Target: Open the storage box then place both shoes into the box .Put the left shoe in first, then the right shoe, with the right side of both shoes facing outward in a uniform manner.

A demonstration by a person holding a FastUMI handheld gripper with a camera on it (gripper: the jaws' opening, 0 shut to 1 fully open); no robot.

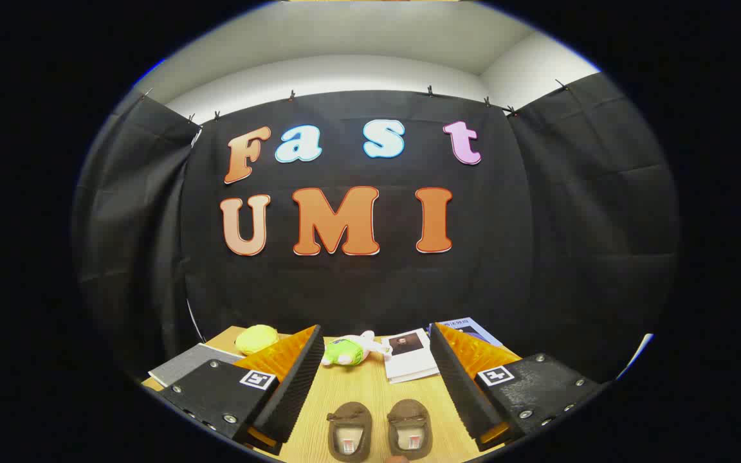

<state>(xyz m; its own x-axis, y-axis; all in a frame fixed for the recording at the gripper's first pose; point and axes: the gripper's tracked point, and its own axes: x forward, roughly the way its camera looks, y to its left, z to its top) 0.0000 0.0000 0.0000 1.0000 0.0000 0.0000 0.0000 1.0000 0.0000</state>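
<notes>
Gripper (370, 341): fingers spread wide, holding nothing, raised over a wooden table (370, 392). Shoes: left shoe (349, 431) and right shoe (410, 429) side by side between the fingers, openings up. Beyond: plush toy (352, 349), yellow object (256, 339), booklets (409, 354), grey book (187, 363).

Yellow ball (256, 339), green-white plush toy (348, 350), booklets (409, 355), grey notebook (187, 364) on wooden table (370, 389).
</notes>
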